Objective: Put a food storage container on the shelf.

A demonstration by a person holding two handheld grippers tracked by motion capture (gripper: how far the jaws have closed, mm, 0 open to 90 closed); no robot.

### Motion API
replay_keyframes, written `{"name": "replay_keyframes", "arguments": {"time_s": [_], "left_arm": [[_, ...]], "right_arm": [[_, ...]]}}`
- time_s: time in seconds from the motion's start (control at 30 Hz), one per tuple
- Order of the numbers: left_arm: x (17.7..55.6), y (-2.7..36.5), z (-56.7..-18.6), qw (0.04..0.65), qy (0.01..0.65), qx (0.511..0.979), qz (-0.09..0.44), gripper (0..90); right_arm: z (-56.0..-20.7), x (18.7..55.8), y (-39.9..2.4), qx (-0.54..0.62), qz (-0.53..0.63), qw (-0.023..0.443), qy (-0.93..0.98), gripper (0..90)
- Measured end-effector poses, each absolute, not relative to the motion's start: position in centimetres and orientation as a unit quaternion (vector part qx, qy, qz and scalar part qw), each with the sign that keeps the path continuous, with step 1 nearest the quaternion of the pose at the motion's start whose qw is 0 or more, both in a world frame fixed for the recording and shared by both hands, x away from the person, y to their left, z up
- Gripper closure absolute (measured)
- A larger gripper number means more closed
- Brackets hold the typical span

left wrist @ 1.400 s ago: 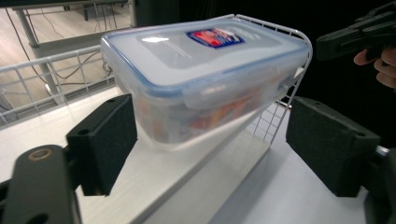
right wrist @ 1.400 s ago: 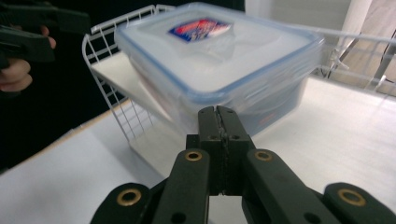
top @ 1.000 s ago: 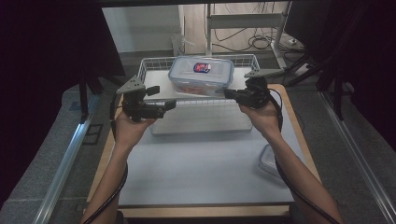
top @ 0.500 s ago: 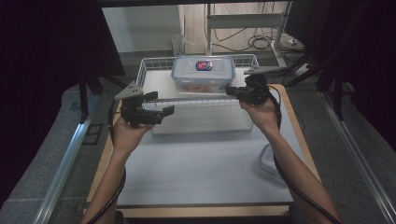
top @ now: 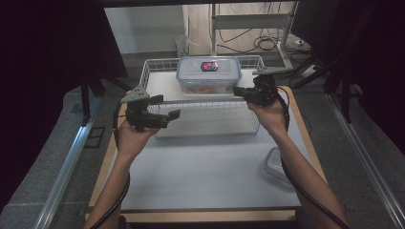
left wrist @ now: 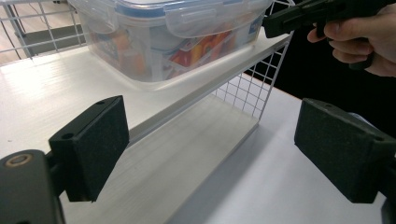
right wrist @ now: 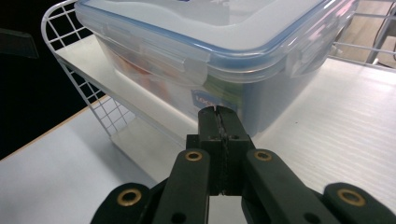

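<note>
A clear plastic container (top: pixel 208 76) with a blue-rimmed clip lid and colourful contents stands on the top board of a white wire shelf rack (top: pixel 157 83). My right gripper (top: pixel 237 92) is shut with nothing between its jaws. Its tips (right wrist: pixel 218 112) point at the container (right wrist: pixel 210 46) wall near a corner, very close; contact is unclear. My left gripper (top: pixel 167 107) hangs at the rack's left front, open wide. Its pads (left wrist: pixel 91 140) frame the shelf edge, with the container (left wrist: pixel 163 42) beyond. The right gripper (left wrist: pixel 280 21) also appears at the top right of the left gripper view.
A second clear plastic piece (top: pixel 276 164) lies on the white tabletop near the right forearm. The rack has a lower board (left wrist: pixel 187 158) under the top shelf and wire mesh sides. Dark floor and cables surround the table.
My left gripper has sunk a little toward the near side. The container and the right gripper stand almost as before.
</note>
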State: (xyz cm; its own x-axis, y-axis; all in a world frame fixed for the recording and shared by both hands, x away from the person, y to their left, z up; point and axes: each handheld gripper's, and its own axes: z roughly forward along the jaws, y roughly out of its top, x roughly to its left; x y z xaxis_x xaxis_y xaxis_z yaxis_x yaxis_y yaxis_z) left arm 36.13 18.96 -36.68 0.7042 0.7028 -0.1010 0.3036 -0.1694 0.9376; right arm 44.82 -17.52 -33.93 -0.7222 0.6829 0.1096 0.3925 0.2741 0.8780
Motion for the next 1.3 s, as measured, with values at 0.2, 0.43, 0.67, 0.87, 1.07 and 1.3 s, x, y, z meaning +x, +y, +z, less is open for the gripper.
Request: {"name": "replay_keyframes", "arguments": {"time_s": [0.2,0.43,0.67,0.87,1.07,1.3], "left_arm": [[35.9,18.9,-36.8,0.547,0.336,0.744,0.182,10.0],[35.4,19.1,-37.3,0.544,0.335,0.748,0.181,10.1],[34.5,19.3,-38.2,0.538,0.338,0.751,0.181,9.8],[33.3,19.2,-39.6,0.528,0.346,0.755,0.174,8.9],[32.2,18.9,-41.2,0.517,0.358,0.761,0.161,7.5],[30.7,18.5,-42.7,0.504,0.360,0.769,0.155,5.4]], "right_arm": [[-33.8,44.9,-17.8,0.341,0.499,0.145,0.783,89.6],[-33.5,44.6,-19.1,0.351,0.505,0.142,0.775,89.6],[-33.8,44.0,-20.5,0.354,0.507,0.144,0.772,89.5],[-34.5,42.1,-21.2,0.340,0.503,0.148,0.780,72.0],[-35.6,40.1,-21.5,0.326,0.488,0.165,0.793,45.9],[-37.8,38.0,-21.6,0.317,0.470,0.161,0.808,28.3]]}}
